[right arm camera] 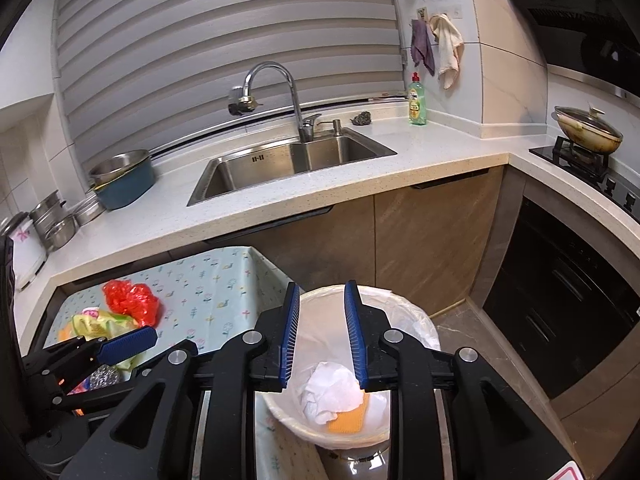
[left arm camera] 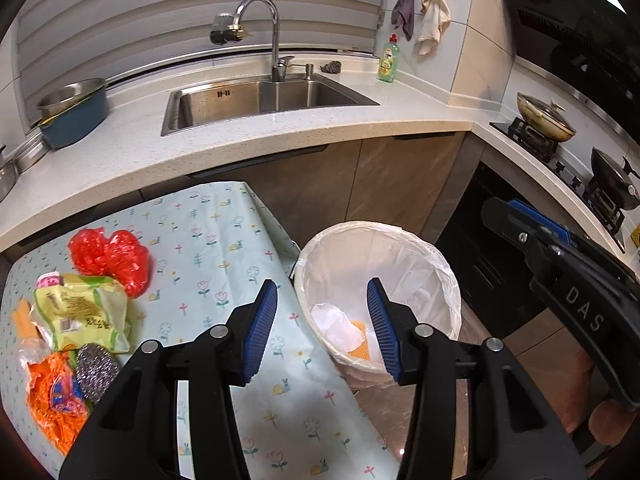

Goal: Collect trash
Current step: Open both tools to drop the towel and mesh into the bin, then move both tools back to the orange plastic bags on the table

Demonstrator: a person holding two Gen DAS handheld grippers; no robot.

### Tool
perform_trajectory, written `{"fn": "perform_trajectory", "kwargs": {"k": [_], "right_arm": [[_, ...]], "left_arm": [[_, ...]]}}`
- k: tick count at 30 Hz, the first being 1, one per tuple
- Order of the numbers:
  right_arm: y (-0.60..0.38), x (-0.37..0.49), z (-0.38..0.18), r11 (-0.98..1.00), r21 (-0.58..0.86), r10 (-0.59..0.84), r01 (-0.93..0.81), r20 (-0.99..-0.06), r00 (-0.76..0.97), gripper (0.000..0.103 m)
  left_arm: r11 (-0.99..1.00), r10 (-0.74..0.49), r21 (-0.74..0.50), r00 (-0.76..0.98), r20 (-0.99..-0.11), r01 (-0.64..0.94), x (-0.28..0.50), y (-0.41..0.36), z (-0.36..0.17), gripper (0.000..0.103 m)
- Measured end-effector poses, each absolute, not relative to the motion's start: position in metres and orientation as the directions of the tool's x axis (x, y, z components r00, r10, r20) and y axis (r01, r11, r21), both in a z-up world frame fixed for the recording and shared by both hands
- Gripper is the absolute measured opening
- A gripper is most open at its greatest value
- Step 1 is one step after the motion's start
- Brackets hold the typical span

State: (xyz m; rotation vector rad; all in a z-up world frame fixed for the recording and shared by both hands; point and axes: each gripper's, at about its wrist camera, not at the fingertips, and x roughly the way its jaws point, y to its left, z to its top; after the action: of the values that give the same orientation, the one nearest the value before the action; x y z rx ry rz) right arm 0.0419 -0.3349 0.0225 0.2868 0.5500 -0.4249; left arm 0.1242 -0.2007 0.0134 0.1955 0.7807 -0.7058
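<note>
The left gripper (left arm camera: 322, 330) was spread wide and held nothing, its blue pads (left arm camera: 260, 332) straddling the edge of the flowered tablecloth (left arm camera: 224, 240) and the near rim of the trash bin (left arm camera: 440, 264). The right gripper (right arm camera: 322, 336) hung directly above that same bin (right arm camera: 420, 328), its jaws parted and empty, the gap between them narrower than the left's. The bin, lined with a white plastic bag, stood on the floor just beside the cloth-covered table, in front of the wooden cabinet doors (left arm camera: 400, 176). Inside it lay a crumpled white tissue (right arm camera: 332, 392) resting partly on top of an orange sponge (right arm camera: 348, 420) (only a corner of the sponge showed in the left wrist view). The remaining trash sat clustered at the table's left end: a crumpled red plastic bag (left arm camera: 110, 258) farthest back, touching a yellow-green snack wrapper (left arm camera: 80, 312) in front of it, then a steel wool scrubber (left arm camera: 96, 368) just beside an orange wrapper (left arm camera: 52, 396) at the near edge. From the right wrist view, the left gripper's blue pad (right arm camera: 128, 344) appeared in front of this pile. Behind everything ran the pale countertop (left arm camera: 280, 132) with its stainless sink (left arm camera: 260, 100), a curved faucet (left arm camera: 260, 20) and a green dish soap bottle (left arm camera: 388, 60) in the corner.
</note>
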Motion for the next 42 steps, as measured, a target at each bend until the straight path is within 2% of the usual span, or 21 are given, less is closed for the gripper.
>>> {"fn": "perform_trajectory", "kwargs": {"k": [5, 7, 20, 23, 29, 33, 42], "right_arm": [[-0.305, 0.044, 0.027, 0.900, 0.146, -0.268, 0.410, -0.554, 0.788, 0.029], [-0.291, 0.046, 0.028, 0.911, 0.144, -0.250, 0.387, -0.552, 0.795, 0.030], [-0.188, 0.071, 0.021, 0.966, 0.144, -0.096, 0.216, -0.574, 0.813, 0.033], [-0.158, 0.075, 0.017, 0.977, 0.140, -0.051, 0.162, -0.582, 0.811, 0.039], [-0.094, 0.087, 0.004, 0.991, 0.126, 0.043, 0.044, -0.613, 0.789, 0.046], [-0.054, 0.092, -0.009, 0.992, 0.123, 0.096, -0.023, -0.632, 0.769, 0.054], [0.008, 0.109, -0.043, 0.987, 0.129, 0.158, -0.094, -0.688, 0.708, 0.062]], "left_arm": [[0.793, -0.479, -0.080, 0.535, -0.696, 0.604, 0.122, -0.171, 0.020, 0.048], [0.814, -0.460, -0.077, 0.556, -0.693, 0.576, 0.122, -0.154, 0.021, 0.056], [0.928, -0.313, -0.093, 0.619, -0.720, 0.362, 0.145, -0.025, 0.008, 0.061], [0.947, -0.280, -0.104, 0.623, -0.731, 0.304, 0.150, 0.009, 0.003, 0.071], [0.976, -0.209, -0.121, 0.626, -0.751, 0.181, 0.158, 0.077, -0.007, 0.079], [0.988, -0.153, -0.114, 0.617, -0.772, 0.102, 0.160, 0.118, -0.016, 0.080], [0.995, -0.084, -0.095, 0.576, -0.813, 0.012, 0.160, 0.179, -0.043, 0.081]]}}
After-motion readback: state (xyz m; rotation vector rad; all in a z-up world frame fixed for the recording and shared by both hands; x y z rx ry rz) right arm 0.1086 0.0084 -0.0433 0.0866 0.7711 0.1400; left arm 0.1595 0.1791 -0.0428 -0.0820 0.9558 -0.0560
